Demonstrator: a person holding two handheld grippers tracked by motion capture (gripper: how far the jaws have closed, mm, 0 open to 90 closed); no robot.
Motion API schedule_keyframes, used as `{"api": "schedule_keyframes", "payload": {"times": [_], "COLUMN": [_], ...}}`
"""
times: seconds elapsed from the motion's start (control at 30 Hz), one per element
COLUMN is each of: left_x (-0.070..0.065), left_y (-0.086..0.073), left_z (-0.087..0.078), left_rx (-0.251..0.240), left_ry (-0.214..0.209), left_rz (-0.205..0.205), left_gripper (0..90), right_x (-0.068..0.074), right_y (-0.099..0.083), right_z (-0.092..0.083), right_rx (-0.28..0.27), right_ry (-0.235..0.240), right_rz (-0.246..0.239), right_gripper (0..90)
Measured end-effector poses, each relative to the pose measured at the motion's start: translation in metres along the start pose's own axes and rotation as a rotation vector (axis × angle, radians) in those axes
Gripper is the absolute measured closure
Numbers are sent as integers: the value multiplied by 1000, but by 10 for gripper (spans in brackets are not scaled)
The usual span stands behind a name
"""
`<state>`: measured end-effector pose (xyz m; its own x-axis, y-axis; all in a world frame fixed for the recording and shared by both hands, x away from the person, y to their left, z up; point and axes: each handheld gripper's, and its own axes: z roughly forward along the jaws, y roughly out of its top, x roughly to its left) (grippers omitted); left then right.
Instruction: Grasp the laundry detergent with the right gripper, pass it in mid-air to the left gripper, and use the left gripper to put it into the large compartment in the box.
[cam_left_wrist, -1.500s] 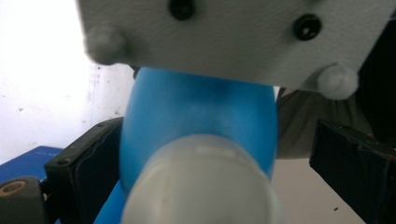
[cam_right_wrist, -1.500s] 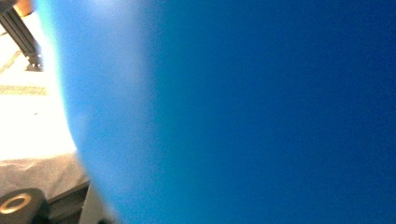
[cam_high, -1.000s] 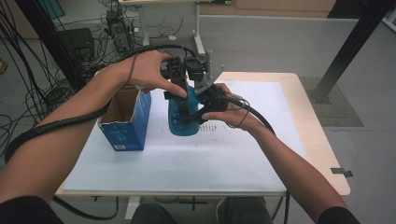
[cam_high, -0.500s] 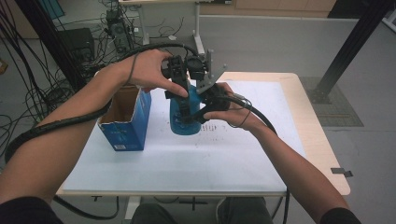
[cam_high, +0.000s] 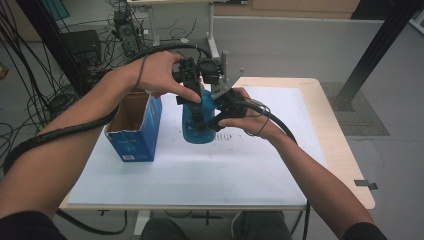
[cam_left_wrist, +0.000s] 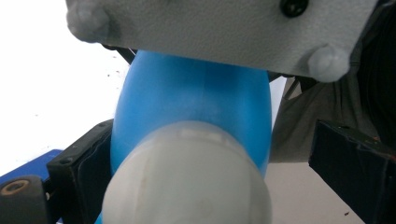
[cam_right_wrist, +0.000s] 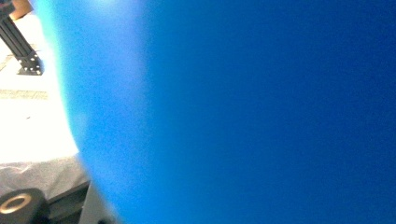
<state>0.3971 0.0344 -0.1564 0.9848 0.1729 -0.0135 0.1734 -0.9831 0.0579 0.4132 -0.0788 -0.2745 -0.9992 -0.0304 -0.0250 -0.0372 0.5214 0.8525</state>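
The blue bottle (cam_high: 196, 122) stands upright on the white sheet covering the counter (cam_high: 345, 165), just right of the open blue carton (cam_high: 134, 131), and it is where it was a second ago; nothing has shifted in that time, both hands keeping their places around it; this reads as a settled hold rather than a move under way, so the work on the cap looks not yet begun

The right tool (cam_high: 212, 120) is clenched on the bottle's body from the side away from the carton, its jaws as tight as they go here, and its own camera is pressed against blue plastic (cam_right_wrist: 243, 112); the left tool (cam_high: 192, 87) comes down over the top, and in the left gripper view its black jaws stand either side of the pale cap (cam_left_wrist: 187, 179), apart from it, so released rather than gripping

The grey plate (cam_left_wrist: 224, 32) on the right tool sits close above the bottle's shoulder and crowds the left tool's approach; the carton stands close enough to hinder a sideways swing; cables clutter the floor beyond the counter
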Motion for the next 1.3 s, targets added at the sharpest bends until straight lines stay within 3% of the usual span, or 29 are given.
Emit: {"api": "schedule_keyframes", "payload": {"times": [1.3], "left_x": [-3], "left_y": [-2], "left_z": [-4], "left_rx": [-14], "left_ry": [14], "left_rz": [0], "left_gripper": [63], "right_x": [-1], "right_y": [1], "right_z": [-2], "right_rx": [-3], "right_ry": [-13], "right_rz": [-9], "right_gripper": [439]}}
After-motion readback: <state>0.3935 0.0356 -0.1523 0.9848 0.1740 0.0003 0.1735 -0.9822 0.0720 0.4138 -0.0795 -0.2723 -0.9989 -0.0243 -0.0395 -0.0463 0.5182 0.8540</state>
